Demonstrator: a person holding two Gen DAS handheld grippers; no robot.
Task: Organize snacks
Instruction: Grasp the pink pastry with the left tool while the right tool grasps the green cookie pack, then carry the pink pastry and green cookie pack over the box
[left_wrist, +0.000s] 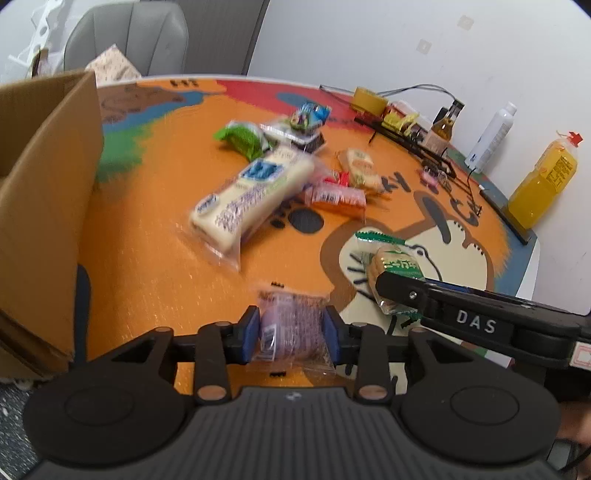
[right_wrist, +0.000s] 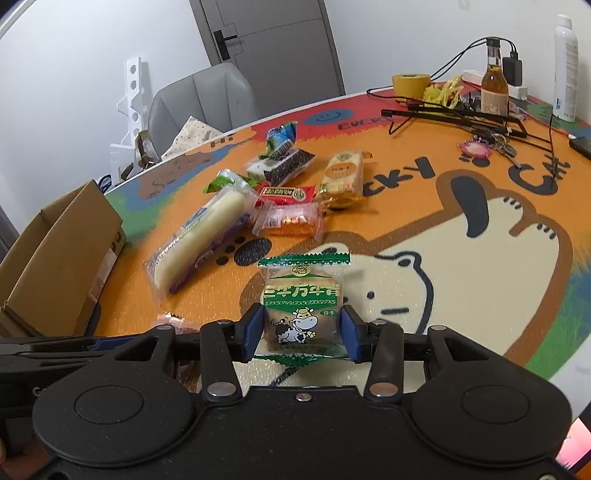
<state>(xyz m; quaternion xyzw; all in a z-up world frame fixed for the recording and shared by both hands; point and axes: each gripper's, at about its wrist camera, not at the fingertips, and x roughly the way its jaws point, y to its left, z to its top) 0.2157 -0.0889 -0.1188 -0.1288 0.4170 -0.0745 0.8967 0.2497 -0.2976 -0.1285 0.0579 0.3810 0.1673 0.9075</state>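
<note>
Above the bench (right_wrist: 369, 221), each hand-held gripper grasps a snack: left (left_wrist: 291, 332) a purple pack (left_wrist: 290, 326), right (right_wrist: 302, 332) a biscuit pack (right_wrist: 301, 306). Next, likely: carry both to the box (left_wrist: 44, 192) at 10 o'clock.

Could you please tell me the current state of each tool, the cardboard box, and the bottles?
Left tool: shut on purple snack pack.
Right tool: shut on green cow biscuit pack.
Cardboard box: open.
Yellow bottle: upright, capped.
White bottle: upright.
</note>
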